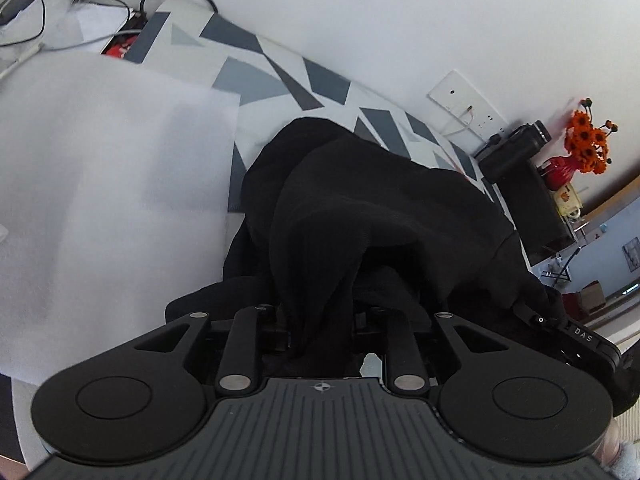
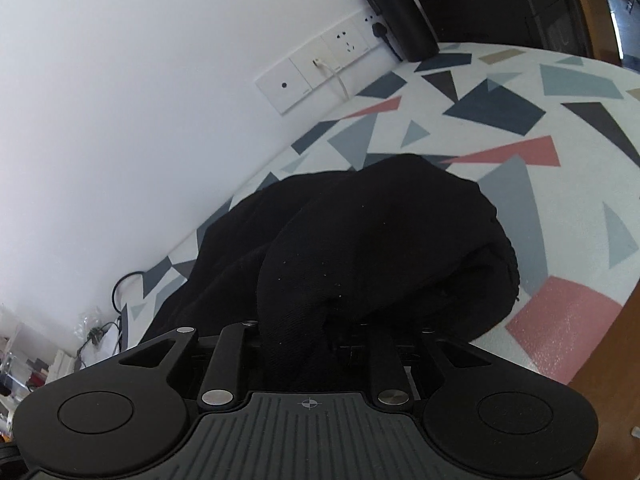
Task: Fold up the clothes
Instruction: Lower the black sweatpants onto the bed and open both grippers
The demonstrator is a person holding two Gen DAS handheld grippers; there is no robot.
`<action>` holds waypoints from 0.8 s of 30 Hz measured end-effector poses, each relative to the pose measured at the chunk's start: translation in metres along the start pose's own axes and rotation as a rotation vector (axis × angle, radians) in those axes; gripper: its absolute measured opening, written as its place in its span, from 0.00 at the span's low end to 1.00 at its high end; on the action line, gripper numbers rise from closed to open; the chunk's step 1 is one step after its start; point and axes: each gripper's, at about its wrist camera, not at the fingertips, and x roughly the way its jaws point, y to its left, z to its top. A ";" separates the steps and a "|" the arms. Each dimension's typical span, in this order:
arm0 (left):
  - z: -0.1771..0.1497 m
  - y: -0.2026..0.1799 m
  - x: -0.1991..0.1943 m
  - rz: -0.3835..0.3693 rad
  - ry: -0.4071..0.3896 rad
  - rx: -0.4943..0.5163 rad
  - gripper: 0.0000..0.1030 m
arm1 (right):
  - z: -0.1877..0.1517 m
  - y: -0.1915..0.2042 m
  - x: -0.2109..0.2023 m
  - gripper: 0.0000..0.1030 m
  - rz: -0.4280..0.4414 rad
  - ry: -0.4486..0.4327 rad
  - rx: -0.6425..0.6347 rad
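Observation:
A black garment (image 1: 360,208) lies bunched on a table with a geometric patterned cover (image 1: 280,76). My left gripper (image 1: 320,320) is shut on a fold of the garment, and the cloth drapes over its fingers and hides the tips. In the right wrist view the same black garment (image 2: 380,232) is heaped on the patterned cover (image 2: 560,200). My right gripper (image 2: 304,340) is shut on another fold of it, fingertips hidden under the cloth. The right gripper's body (image 1: 580,344) shows at the right edge of the left wrist view.
A white foam sheet (image 1: 100,184) covers the table's left part. Cables (image 1: 60,12) lie at the far left. By the wall stand a black bottle (image 2: 400,16), a black box (image 2: 500,4), wall sockets (image 2: 320,68) and a red vase with orange flowers (image 1: 580,152).

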 end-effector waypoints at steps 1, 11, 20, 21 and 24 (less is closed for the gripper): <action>-0.002 -0.003 0.004 0.003 0.005 0.004 0.22 | -0.002 0.005 -0.010 0.18 0.001 0.016 -0.007; -0.002 -0.037 0.046 0.059 -0.025 0.007 0.23 | 0.029 0.009 -0.004 0.19 0.056 0.137 -0.070; 0.049 -0.125 0.130 0.241 -0.072 0.047 0.24 | 0.151 -0.037 0.053 0.18 0.193 0.091 -0.124; 0.055 -0.140 0.146 0.251 -0.070 0.064 0.25 | 0.171 -0.047 0.059 0.18 0.202 0.077 -0.132; 0.072 -0.189 0.197 0.272 -0.061 0.119 0.27 | 0.229 -0.085 0.065 0.17 0.193 0.035 -0.115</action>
